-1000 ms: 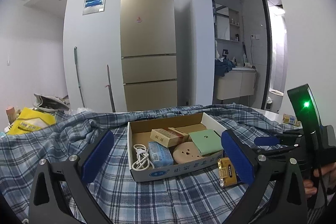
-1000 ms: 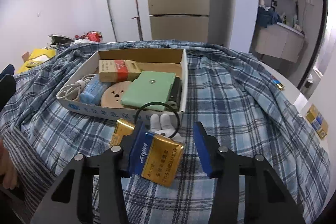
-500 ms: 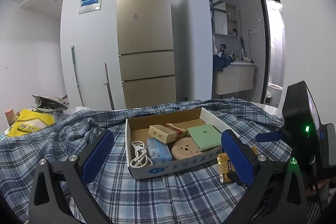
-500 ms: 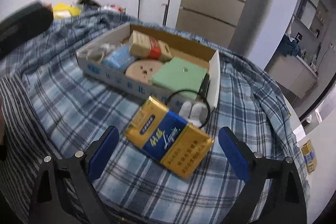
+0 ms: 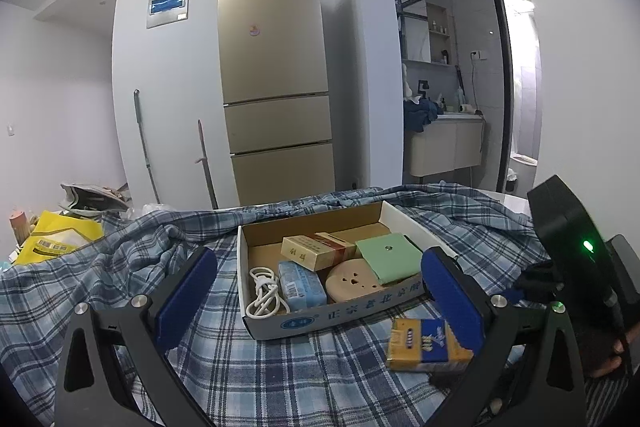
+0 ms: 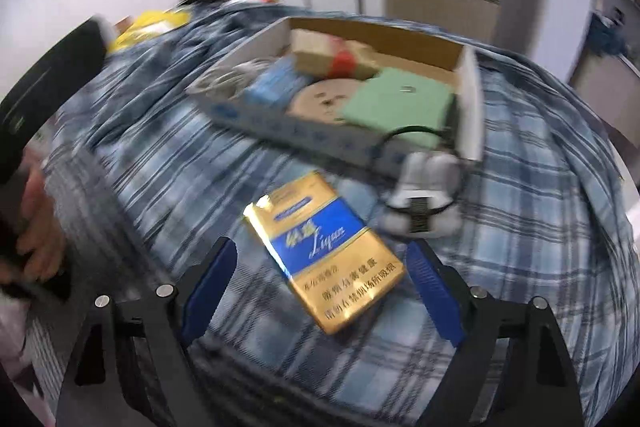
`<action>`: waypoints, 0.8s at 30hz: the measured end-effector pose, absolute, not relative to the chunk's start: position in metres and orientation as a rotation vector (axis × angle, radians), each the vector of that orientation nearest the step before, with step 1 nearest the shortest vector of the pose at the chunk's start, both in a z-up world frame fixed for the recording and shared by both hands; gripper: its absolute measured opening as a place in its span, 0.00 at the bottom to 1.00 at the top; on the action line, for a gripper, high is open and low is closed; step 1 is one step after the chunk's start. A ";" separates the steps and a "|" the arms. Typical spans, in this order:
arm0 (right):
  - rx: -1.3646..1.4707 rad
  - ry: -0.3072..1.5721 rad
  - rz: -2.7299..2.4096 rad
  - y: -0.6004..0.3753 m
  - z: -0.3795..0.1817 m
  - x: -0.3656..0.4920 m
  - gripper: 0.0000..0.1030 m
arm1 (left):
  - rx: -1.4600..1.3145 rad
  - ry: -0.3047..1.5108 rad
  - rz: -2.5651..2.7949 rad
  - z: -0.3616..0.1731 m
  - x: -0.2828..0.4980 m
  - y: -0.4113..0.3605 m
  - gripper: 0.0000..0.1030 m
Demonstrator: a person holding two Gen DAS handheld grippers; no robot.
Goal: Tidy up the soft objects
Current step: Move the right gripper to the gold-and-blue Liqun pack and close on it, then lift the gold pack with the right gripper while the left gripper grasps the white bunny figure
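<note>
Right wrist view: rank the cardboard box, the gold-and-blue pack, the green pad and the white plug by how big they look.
1. cardboard box, clearly largest.
2. gold-and-blue pack and green pad: look about alike; the pack lies nearer the camera, so their order is unsure.
3. white plug, smallest.

Both hand-held grippers, left and right, gape empty.
</note>
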State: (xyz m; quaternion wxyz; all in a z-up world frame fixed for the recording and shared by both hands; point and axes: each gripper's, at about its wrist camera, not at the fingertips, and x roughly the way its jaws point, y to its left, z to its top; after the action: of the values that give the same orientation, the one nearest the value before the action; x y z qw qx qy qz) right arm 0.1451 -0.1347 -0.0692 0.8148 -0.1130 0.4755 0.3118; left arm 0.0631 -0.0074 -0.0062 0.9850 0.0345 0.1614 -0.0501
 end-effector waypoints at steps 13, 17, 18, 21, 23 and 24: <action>-0.204 1.024 0.718 -0.117 -0.078 0.149 0.80 | -0.035 0.353 -0.041 -0.005 0.070 0.014 1.00; -0.268 1.051 0.690 -0.108 -0.088 0.148 0.65 | -0.041 0.396 -0.046 -0.008 0.078 0.015 1.00; -0.270 1.048 0.679 -0.108 -0.088 0.149 0.63 | -0.033 0.407 -0.043 -0.010 0.080 0.014 1.00; -0.269 1.037 0.657 -0.109 -0.088 0.148 0.55 | -0.028 0.438 -0.057 -0.014 0.086 0.012 1.00; -0.290 1.029 0.662 -0.107 -0.088 0.145 0.54 | -0.025 0.441 -0.056 -0.015 0.087 0.011 1.00; -0.292 1.032 0.668 -0.108 -0.087 0.144 0.53 | -0.026 0.442 -0.056 -0.015 0.087 0.011 1.00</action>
State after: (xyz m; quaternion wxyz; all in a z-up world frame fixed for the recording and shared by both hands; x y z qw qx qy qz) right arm 0.1440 -0.1081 -0.0871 0.8070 -0.1366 0.4822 0.3124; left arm 0.0870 0.0114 -0.0153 0.9752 -0.0131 0.2193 -0.0280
